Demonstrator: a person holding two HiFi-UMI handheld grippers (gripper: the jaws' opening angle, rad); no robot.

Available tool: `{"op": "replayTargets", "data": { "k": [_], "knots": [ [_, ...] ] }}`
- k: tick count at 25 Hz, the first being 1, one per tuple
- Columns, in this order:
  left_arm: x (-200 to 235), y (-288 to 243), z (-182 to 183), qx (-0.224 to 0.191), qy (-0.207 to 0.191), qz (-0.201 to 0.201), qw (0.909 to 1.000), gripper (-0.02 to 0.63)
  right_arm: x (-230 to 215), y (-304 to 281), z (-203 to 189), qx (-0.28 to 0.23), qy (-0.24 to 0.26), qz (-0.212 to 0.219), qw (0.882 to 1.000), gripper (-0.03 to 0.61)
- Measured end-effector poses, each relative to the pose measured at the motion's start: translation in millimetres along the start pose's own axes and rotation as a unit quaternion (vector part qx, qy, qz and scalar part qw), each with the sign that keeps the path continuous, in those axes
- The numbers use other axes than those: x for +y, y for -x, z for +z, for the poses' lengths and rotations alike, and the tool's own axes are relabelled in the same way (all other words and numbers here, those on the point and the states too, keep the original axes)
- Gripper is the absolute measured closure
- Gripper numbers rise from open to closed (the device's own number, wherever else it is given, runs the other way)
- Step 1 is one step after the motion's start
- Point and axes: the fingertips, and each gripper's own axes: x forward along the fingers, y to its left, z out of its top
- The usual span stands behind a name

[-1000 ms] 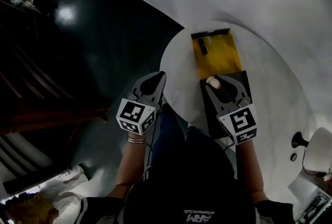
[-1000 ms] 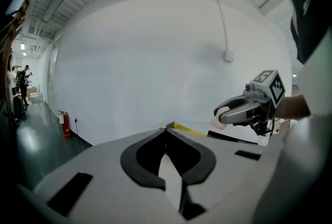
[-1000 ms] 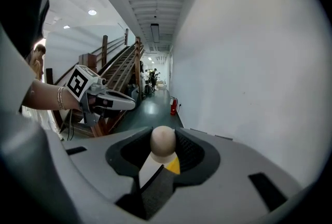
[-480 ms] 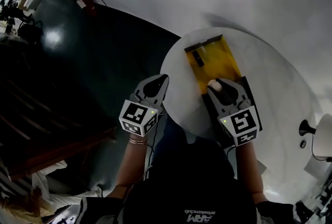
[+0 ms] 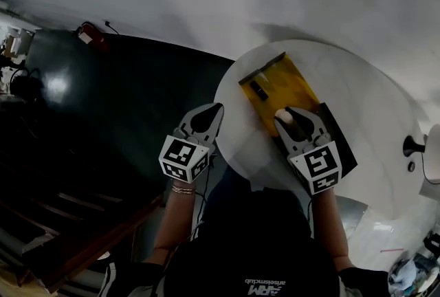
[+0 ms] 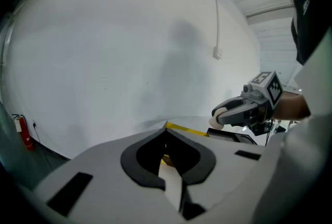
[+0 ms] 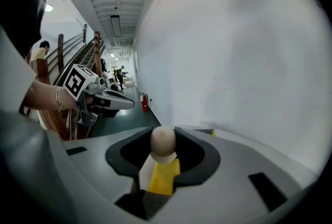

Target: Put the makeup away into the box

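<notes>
Far to the left of the yellow box, a red fire extinguisher stands where the dark floor meets the white wall. Closer in, still left of the box, the left gripper hangs at the left rim of the round white table; its own view shows the two jaws brought together at the tips with nothing between them, only table and a sliver of yellow beyond. The box itself lies open on the table, slanted, its yellow inside facing up, and a small black item rests in it near the far left corner. At the box's near end the right gripper is clamped on a beige egg-shaped makeup sponge – the rounded top sticks out past the jaw tips, and yellow shows right below it. The left gripper view shows the sponge held clear of the table top. To the right of the box's near end, under the right gripper, lies a flat black panel, touching the box
</notes>
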Motion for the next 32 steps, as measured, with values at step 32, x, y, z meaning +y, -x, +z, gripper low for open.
{"op": "replayTargets", "data": {
  "k": [32],
  "knots": [
    [58,-121,-30,0.094,-0.035,-0.177,0.9791,0.597,-42,-78,-63,0.088,-0.132,-0.122,0.98,0.434]
  ]
}}
